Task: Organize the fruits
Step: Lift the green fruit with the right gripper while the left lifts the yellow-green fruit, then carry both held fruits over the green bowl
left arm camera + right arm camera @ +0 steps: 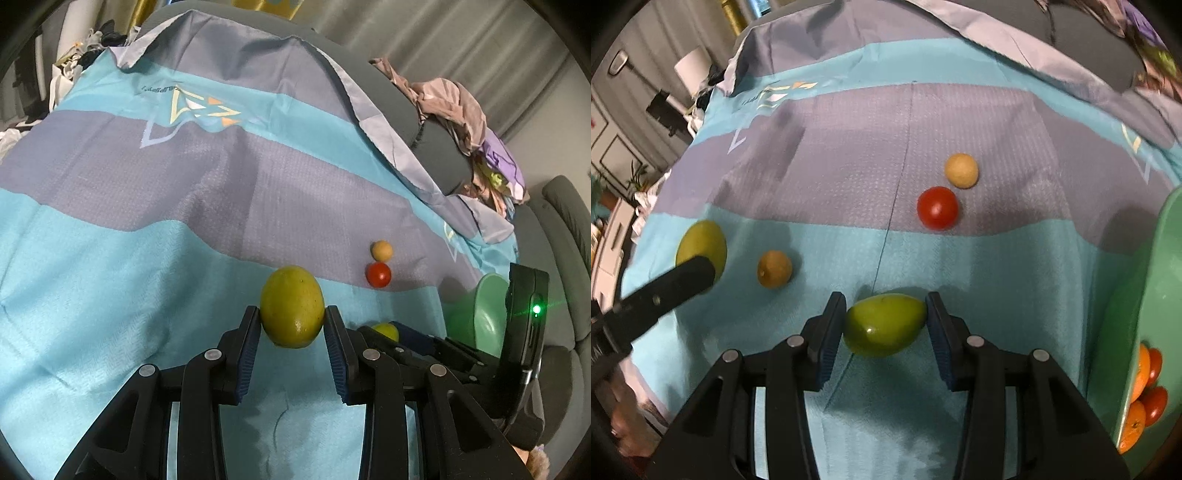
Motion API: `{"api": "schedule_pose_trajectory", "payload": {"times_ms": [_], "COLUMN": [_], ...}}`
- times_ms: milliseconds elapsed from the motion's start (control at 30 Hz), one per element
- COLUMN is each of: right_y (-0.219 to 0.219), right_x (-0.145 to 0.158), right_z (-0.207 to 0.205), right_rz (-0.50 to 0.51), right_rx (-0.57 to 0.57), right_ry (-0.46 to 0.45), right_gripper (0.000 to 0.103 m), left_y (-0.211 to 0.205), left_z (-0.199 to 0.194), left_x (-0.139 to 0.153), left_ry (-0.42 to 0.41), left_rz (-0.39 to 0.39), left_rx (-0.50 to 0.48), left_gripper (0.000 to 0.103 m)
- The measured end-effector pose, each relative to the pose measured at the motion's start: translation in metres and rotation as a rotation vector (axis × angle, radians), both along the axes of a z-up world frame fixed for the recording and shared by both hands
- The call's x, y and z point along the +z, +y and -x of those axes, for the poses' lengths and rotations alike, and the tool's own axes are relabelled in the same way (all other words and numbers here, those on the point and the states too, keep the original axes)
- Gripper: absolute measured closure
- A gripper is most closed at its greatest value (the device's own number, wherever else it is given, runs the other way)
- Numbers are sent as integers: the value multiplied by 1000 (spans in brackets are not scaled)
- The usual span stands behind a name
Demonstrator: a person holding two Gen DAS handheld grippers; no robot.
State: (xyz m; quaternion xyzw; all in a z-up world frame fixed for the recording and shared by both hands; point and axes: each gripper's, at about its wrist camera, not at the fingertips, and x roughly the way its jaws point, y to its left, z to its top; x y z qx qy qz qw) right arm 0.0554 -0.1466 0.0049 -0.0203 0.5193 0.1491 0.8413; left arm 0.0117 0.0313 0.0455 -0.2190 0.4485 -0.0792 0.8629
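- My left gripper (292, 320) is clamped on a yellow-green mango (291, 306), smooth, egg-shaped, lifted above the blue-and-grey striped cloth (147, 221).
- My right gripper (886, 321) grasps a greener mango (884, 325) lying crosswise, beside the green bowl (1145, 295).
- The cloth's printed lettering (159, 88) is too small for me to read.

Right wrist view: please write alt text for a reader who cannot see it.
The right gripper grips a green fruit above a blue and grey cloth. Behind lie a red tomato and tan fruit; a green container stands right.
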Motion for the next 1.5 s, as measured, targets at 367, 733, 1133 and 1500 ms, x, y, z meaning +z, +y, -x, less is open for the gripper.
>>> {"api": "schedule_pose_trajectory", "payload": {"times_ms": [367, 733, 1133, 1500], "right_y": [-6, -20, -52, -92], "right_x": [-4, 16, 54, 73], "right_z": [5, 16, 36, 53], "right_rz": [-44, -108, -205, -286], "right_rx": [-1, -18, -62, -130], "right_ry": [-6, -37, -99, -143], "right_gripper": [60, 59, 59, 59], "left_y": [0, 0, -18, -50], "left_z": [2, 8, 10, 8], "left_x": [-2, 7, 25, 41], "left_ry": [-10, -38, -71, -99], "left_rz": [-24, 0, 13, 5], "left_rx": [9, 1, -44, -105], "left_gripper": [68, 68, 68, 68]}}
